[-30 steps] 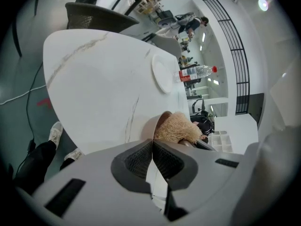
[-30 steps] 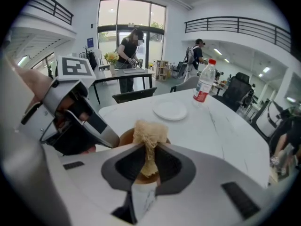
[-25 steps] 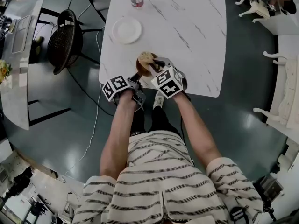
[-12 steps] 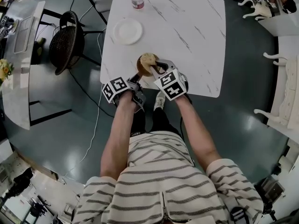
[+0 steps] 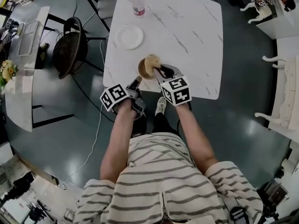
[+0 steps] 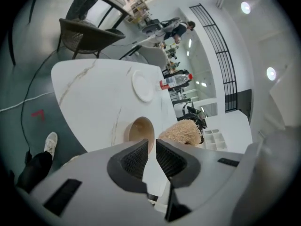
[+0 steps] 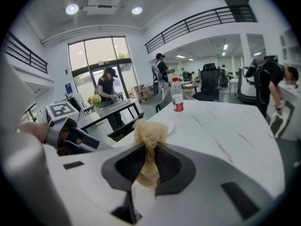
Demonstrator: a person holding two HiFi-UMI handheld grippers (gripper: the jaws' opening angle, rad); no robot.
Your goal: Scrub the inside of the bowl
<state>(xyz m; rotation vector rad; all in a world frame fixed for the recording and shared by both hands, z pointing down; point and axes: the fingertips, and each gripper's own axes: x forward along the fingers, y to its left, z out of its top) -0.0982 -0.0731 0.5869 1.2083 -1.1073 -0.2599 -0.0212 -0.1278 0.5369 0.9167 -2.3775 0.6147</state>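
A tan bowl (image 5: 143, 70) stands near the front edge of the white marble table (image 5: 187, 31). My left gripper (image 5: 137, 82) comes at it from the near side, and its jaws (image 6: 151, 157) are closed to a thin slit at the bowl's (image 6: 140, 131) near rim. My right gripper (image 5: 158, 71) is shut on a straw-coloured scrubber (image 5: 152, 63), whose bushy head sits over the bowl's right rim. In the right gripper view the scrubber (image 7: 149, 133) sticks up from between the pads (image 7: 168, 166). In the left gripper view the scrubber (image 6: 181, 132) shows to the right of the bowl.
A white plate (image 5: 129, 36) lies further back on the table, and a red-capped bottle (image 5: 138, 3) stands at the far edge. A dark wicker chair (image 5: 70, 45) stands left of the table. People work at benches in the background.
The right gripper has carried the scrubber from the middle of the bowl towards its right rim. The left gripper has stayed at the near rim.
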